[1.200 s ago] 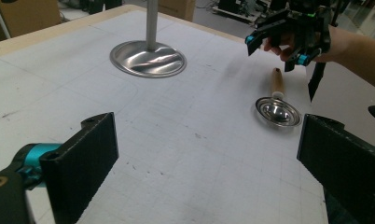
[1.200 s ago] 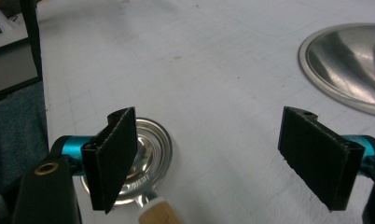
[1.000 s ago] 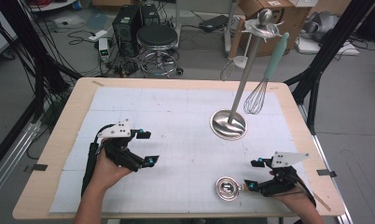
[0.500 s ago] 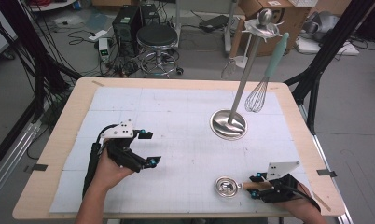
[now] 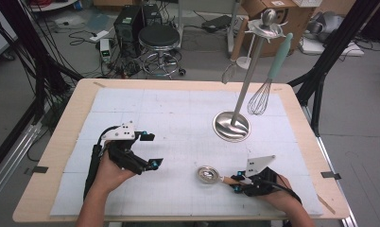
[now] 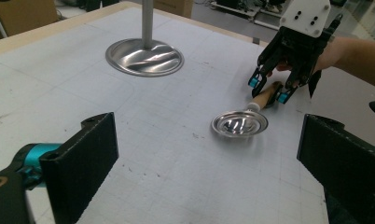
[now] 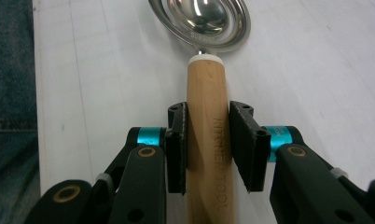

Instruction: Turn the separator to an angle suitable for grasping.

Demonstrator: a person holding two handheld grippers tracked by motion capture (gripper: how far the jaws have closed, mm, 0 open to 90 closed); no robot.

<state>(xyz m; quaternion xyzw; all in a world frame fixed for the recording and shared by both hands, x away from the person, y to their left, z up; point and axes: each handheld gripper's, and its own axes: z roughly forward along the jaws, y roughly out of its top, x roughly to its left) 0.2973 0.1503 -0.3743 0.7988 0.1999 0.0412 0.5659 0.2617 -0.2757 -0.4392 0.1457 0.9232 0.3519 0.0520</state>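
A small scoop with a shiny metal bowl [image 5: 207, 174] and a wooden handle [image 7: 206, 93] lies on the white mat near the front edge. My right gripper [image 5: 236, 183] lies low on the mat, and the handle runs between its jaws. The jaws have just been closing. In the right gripper view the left pad [image 7: 177, 144] meets the wood and a thin gap shows at the right pad [image 7: 244, 144]. The left gripper view shows the scoop's bowl [image 6: 239, 123] with the right gripper [image 6: 269, 89] behind it. My left gripper [image 5: 151, 150] rests open and empty at the mat's left.
A metal utensil stand with a round base [image 5: 231, 126] rises at the back right. A whisk [image 5: 259, 99] with a teal handle and a small strainer [image 5: 229, 73] hang from it. Beyond the table's far edge are a stool [image 5: 158, 38] and cables.
My right gripper has slid left along the mat up to the scoop, and its jaws have narrowed around the wooden handle. The left gripper has stayed put.
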